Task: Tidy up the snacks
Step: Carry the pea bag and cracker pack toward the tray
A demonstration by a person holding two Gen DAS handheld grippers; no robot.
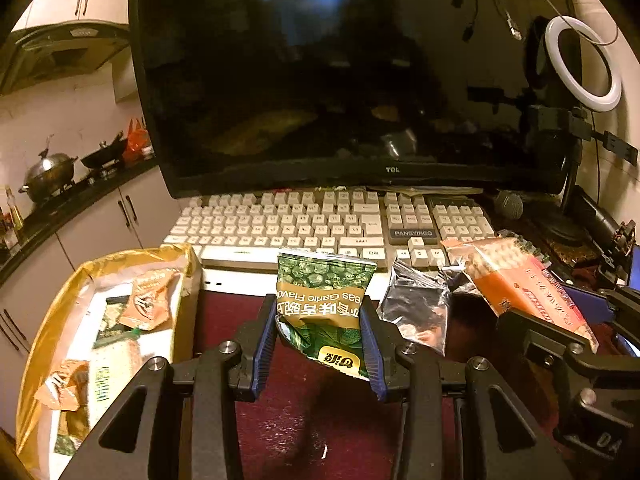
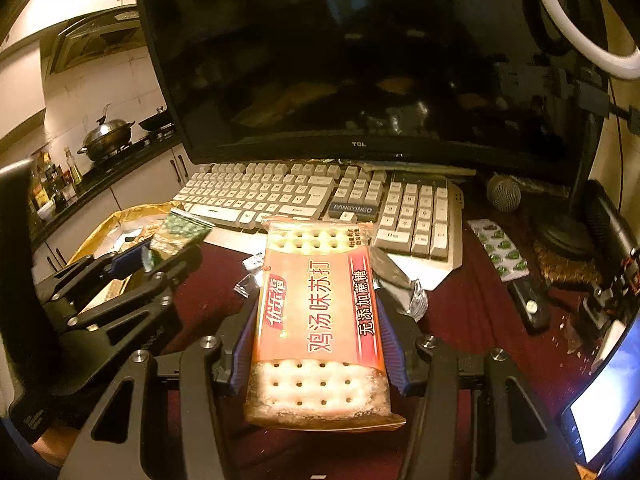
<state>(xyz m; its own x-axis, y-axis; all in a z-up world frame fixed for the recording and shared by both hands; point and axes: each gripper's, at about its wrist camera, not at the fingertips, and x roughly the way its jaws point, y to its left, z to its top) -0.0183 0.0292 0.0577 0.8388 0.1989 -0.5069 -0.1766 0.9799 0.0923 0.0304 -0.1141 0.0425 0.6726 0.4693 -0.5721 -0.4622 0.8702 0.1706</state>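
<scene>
My left gripper (image 1: 320, 316) is shut on a green pea snack packet (image 1: 326, 300) and holds it above the dark red table, right of the gold box (image 1: 60, 304). That box holds several snack packets (image 1: 150, 300). My right gripper (image 2: 320, 320) is shut on an orange cracker packet (image 2: 320, 320), which also shows in the left wrist view (image 1: 516, 284). The left gripper with the pea packet (image 2: 180, 236) shows at the left of the right wrist view, beside the gold box (image 2: 100, 228).
A white keyboard (image 1: 328, 224) and a large monitor (image 1: 340, 72) stand behind. A crumpled silver wrapper (image 1: 416, 308) lies on the table between the grippers. A microphone (image 2: 504, 192), a green blister pack (image 2: 500, 250), a ring light (image 1: 580, 64) and a phone (image 2: 604, 408) are on the right.
</scene>
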